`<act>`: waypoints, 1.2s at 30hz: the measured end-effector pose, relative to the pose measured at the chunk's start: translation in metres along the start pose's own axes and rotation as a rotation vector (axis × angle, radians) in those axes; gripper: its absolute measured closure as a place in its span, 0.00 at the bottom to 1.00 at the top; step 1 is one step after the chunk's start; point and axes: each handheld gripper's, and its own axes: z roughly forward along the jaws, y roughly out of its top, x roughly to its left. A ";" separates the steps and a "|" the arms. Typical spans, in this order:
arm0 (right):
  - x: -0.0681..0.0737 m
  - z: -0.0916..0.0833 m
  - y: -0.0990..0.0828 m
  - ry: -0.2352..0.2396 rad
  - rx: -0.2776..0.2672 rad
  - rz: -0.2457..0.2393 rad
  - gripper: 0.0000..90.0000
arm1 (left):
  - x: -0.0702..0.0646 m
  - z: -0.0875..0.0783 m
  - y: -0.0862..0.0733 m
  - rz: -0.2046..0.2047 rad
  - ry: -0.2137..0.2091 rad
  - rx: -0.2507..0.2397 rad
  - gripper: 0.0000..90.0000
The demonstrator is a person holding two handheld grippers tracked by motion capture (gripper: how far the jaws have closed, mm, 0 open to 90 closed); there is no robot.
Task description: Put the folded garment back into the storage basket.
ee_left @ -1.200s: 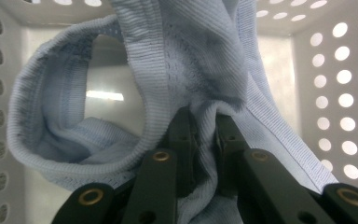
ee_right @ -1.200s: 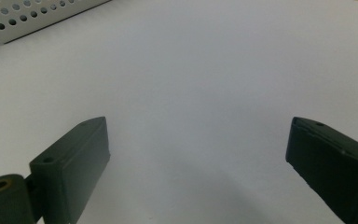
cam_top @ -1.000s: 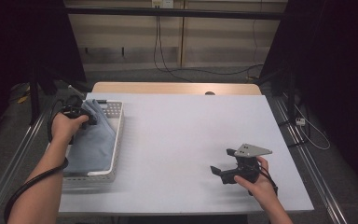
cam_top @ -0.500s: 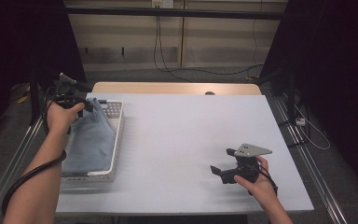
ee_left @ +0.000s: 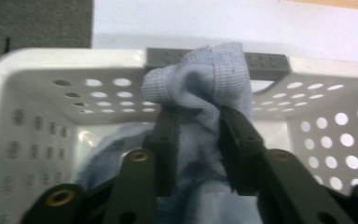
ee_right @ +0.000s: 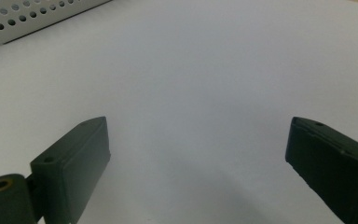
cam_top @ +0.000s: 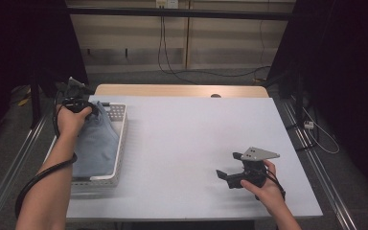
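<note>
High view: left gripper (cam_top: 84, 103) sits over the far end of the white basket (cam_top: 117, 143), near the table's (cam_top: 191, 139) left edge; blue cloth (cam_top: 96, 143) lies in the basket, its top bunched at the gripper. Right gripper (cam_top: 227, 177) rests low on the table, well apart from the basket.

Left gripper view: jaws have just been closing — now clamped on a bunched fold of the cloth (ee_left: 205, 88), just inside the basket's end wall (ee_left: 65, 70).

Right gripper view: jaws spread wide, nothing between them — bare table (ee_right: 191, 84), basket corner (ee_right: 23, 16) far off.
</note>
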 end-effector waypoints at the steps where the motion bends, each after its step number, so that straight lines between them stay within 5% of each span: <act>1: 0.000 0.000 0.000 0.000 0.000 0.000 0.07 | 0.000 0.001 0.000 0.014 -0.006 0.010 0.81; 9: 0.000 -0.001 0.000 -0.001 -0.002 0.000 0.07 | -0.008 0.008 -0.001 0.027 -0.029 0.017 0.89; 36: 0.001 0.001 0.000 0.001 0.003 -0.003 0.07 | -0.022 0.035 -0.015 0.102 -0.084 0.068 0.84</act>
